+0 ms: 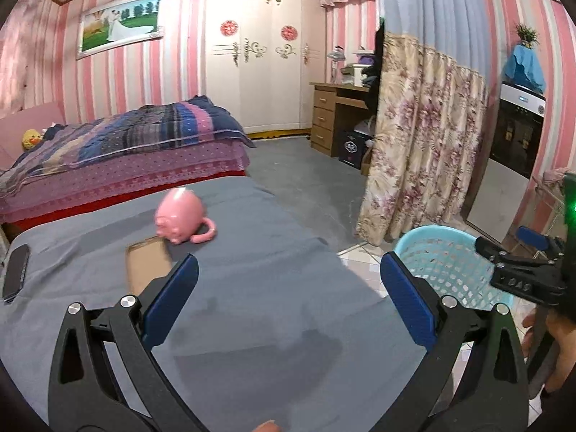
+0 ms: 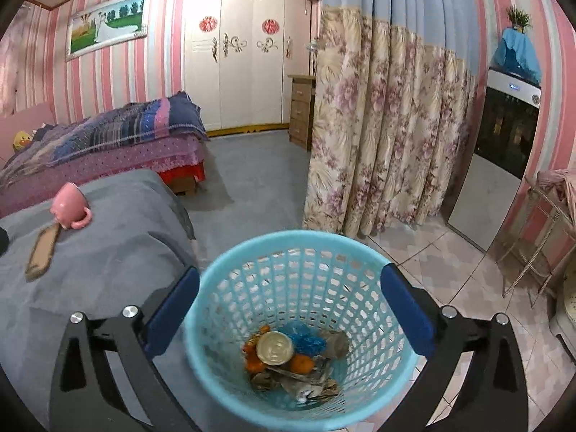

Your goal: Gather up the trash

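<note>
my right claw (image 2: 289,309) hangs spread wide over the blue basket (image 2: 252,252) holding the trash (image 2: 288,356); my left claw (image 1: 288,298) gapes empty above the grey counter (image 1: 252,324).

Grey-clothed table (image 1: 252,288) with pink mug (image 1: 180,221), cardboard piece (image 1: 147,264), phone (image 1: 16,271).

Perforated glossy plastic basket (image 2: 252,270), matt grey cloth table cover (image 1: 252,288), glossy mug (image 1: 180,219)

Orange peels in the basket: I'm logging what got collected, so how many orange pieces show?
2: one right of the tin lid, one left of it. More may be hidden.
</note>
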Demonstrator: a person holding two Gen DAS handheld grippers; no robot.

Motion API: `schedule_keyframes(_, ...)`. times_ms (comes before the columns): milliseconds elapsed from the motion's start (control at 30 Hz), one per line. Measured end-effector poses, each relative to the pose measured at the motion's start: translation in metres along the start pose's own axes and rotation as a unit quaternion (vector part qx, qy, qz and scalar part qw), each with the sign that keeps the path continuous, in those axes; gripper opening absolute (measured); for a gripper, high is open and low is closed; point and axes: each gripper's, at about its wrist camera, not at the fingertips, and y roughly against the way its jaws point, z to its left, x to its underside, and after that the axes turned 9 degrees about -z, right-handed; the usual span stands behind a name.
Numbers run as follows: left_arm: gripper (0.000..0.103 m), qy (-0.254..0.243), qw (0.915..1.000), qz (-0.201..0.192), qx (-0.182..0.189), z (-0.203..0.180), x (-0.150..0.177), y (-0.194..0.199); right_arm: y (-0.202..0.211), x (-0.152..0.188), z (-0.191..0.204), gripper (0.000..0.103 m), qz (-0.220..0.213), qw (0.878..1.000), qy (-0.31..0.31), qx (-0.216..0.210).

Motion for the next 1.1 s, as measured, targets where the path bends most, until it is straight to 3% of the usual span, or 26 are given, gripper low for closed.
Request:
schedule_keyframes(200, 0.098, 0.016, 0.9997, 0.002, -0.018, 0.037, 0.014, 0.031, 0.044, 0.002, 0.041, 0.098, -0.021, 0.999, -0.011, -0.031)
schedule_keyframes(467, 0.098, 0.026, 0.9977, 0.013, -0.062, 0.087, 0.049, 0.079, 0.099, 0.028, 0.11, 0.098, -0.032, 0.997, 0.002, -0.073)
schedule_keyframes(733, 0.098, 0.03, 0.9945, 0.016, -0.099, 0.119, 0.076, 0.115, 0.138, 0.052, 0.152, 0.098, -0.047, 0.994, 0.018, -0.094)
schedule_keyframes(1100, 0.098, 0.043, 0.9944, 0.027, -0.093, 0.129, 0.104, 0.122, 0.162, 0.07, 0.156, 0.098, -0.06, 0.994, 0.027, -0.091)
